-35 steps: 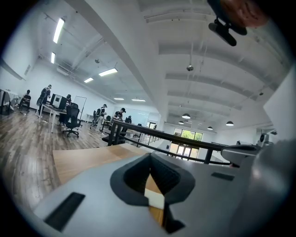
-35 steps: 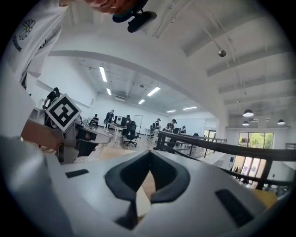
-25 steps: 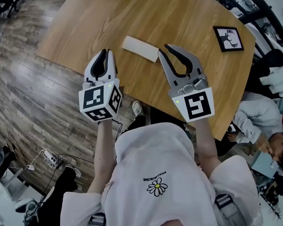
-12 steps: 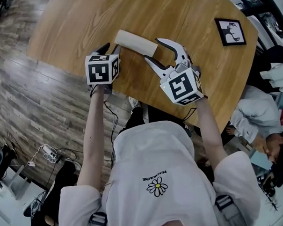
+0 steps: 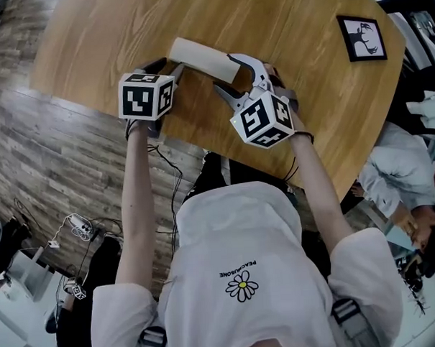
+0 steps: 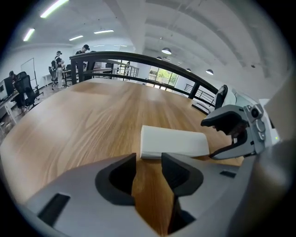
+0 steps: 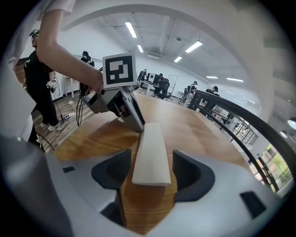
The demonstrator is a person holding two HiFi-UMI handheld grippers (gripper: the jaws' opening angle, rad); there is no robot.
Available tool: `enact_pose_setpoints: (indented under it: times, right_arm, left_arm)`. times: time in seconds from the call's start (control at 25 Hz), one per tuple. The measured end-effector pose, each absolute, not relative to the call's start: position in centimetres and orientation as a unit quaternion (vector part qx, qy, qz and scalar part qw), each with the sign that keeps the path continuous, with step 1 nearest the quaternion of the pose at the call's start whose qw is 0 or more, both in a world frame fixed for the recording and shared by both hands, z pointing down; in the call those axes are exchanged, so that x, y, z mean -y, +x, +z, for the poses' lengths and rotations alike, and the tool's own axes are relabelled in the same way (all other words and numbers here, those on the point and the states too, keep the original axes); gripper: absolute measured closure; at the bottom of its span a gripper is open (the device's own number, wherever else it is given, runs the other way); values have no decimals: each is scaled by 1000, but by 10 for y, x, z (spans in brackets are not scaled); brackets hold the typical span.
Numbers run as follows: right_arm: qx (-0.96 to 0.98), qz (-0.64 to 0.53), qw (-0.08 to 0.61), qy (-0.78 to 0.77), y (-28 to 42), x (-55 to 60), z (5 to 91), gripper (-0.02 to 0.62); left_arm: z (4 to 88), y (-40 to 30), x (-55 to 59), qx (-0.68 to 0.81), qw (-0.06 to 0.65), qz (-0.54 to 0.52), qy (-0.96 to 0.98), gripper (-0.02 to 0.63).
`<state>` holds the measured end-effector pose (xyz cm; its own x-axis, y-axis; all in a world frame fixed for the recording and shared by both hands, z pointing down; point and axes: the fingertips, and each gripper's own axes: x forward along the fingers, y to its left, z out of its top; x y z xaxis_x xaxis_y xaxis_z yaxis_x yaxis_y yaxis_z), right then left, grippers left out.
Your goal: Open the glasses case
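A cream, closed glasses case (image 5: 198, 58) lies on the wooden table (image 5: 323, 121). My left gripper (image 5: 167, 66) is down at the case's left end. In the left gripper view its jaws (image 6: 148, 159) stand open with only bare wood between them, and the case (image 6: 173, 143) lies just beyond their tips. My right gripper (image 5: 233, 76) is at the case's right end. Its jaws (image 7: 151, 158) are open and straddle the case (image 7: 150, 148), with a gap on each side. Both pairs of jaws have just been opening.
A black-framed picture (image 5: 361, 37) lies near the table's far right edge. The table's near edge runs just under both grippers, above plank floor with cables (image 5: 72, 226). A seated person (image 5: 394, 190) is at the right.
Both grippers came down from in front of my chest to the table and went from shut to open. They now sit at opposite ends of the case, the right one straddling it.
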<state>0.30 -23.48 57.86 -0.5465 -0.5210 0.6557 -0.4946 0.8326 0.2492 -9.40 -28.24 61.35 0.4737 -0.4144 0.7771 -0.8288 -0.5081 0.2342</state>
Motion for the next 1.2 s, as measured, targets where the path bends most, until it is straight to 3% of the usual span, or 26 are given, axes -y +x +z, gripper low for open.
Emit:
enact_pose_setpoints:
  times: [0.36, 0.64, 1.2]
  right_arm:
    - [859, -40, 424, 284, 8, 233, 605, 325]
    - [855, -49, 418, 302, 11, 233, 606, 324]
    - [847, -42, 428, 312, 10, 238, 603, 327]
  left_arm:
    - [612, -98, 283, 361, 288, 350, 815, 430]
    - [612, -94, 282, 349, 282, 354, 821, 466]
    - [611, -96, 282, 347, 290, 370, 812, 472]
